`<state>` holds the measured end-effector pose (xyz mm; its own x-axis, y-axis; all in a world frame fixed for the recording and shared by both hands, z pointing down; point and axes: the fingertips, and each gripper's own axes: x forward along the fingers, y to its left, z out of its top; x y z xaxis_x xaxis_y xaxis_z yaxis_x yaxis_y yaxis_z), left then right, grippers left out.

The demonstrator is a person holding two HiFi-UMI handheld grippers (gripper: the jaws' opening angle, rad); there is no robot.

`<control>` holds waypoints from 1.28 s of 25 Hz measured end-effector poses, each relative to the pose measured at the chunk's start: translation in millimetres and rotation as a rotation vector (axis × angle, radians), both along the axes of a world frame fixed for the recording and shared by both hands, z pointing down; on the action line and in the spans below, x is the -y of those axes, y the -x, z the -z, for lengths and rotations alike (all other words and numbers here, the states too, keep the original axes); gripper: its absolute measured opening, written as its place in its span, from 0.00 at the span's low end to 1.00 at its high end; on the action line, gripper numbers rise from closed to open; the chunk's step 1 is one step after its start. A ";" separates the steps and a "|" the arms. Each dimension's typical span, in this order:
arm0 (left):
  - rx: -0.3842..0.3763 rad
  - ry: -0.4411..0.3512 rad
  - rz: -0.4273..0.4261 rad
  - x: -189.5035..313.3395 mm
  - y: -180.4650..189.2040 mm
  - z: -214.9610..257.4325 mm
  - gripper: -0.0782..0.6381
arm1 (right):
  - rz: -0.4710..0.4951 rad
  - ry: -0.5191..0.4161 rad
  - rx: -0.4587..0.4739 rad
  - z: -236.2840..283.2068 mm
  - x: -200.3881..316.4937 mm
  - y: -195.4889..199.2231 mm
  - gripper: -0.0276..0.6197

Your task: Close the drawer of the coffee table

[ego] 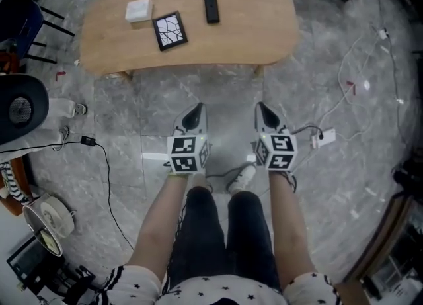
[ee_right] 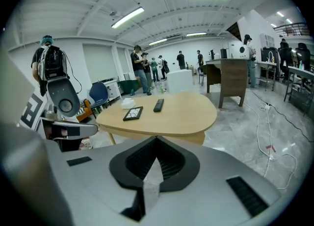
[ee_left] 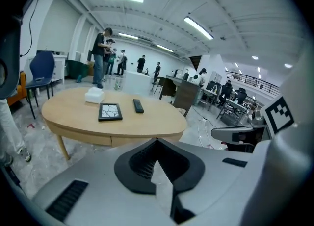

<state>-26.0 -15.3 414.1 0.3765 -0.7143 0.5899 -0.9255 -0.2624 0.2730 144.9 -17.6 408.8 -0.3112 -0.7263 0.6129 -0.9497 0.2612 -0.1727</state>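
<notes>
**A:** Head view first: what are the fingers doing?
**B:** The left gripper (ego: 195, 110) and the right gripper (ego: 263, 108) are both closed and empty. They hang over the grey stone floor (ego: 145, 105), well short of the oval wooden coffee table (ego: 251, 26).
**A:** And the left gripper view?
**B:** The ribbed black pads (ee_left: 142, 163) meet with nothing between them. The drawer (ee_left: 128, 140) sits flush in the table's near side, untouched.
**A:** The right gripper view?
**B:** The jaws are together there too, holding nothing. The table lies ahead, apart from them.
</notes>
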 end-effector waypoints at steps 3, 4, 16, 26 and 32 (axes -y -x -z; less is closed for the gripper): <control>0.021 -0.015 -0.020 -10.9 -4.1 25.5 0.12 | 0.004 -0.016 0.016 28.6 -8.8 6.8 0.05; 0.024 -0.016 -0.026 -14.7 -6.2 33.1 0.12 | 0.006 -0.020 0.020 37.2 -11.7 9.1 0.05; -0.034 0.032 -0.040 -78.4 -27.6 117.8 0.12 | 0.081 -0.039 0.064 135.7 -75.9 26.6 0.05; -0.063 0.031 -0.048 -120.5 -47.1 183.6 0.12 | 0.126 -0.072 0.102 202.1 -116.0 24.2 0.05; -0.053 0.011 -0.065 -132.3 -46.1 211.0 0.12 | 0.164 -0.096 0.105 228.2 -131.4 34.9 0.05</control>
<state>20.1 116.9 203.1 0.4529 -0.6809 0.5756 -0.8907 -0.3182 0.3246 109.9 113.8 180.6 -0.4886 -0.7140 0.5014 -0.8712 0.4310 -0.2352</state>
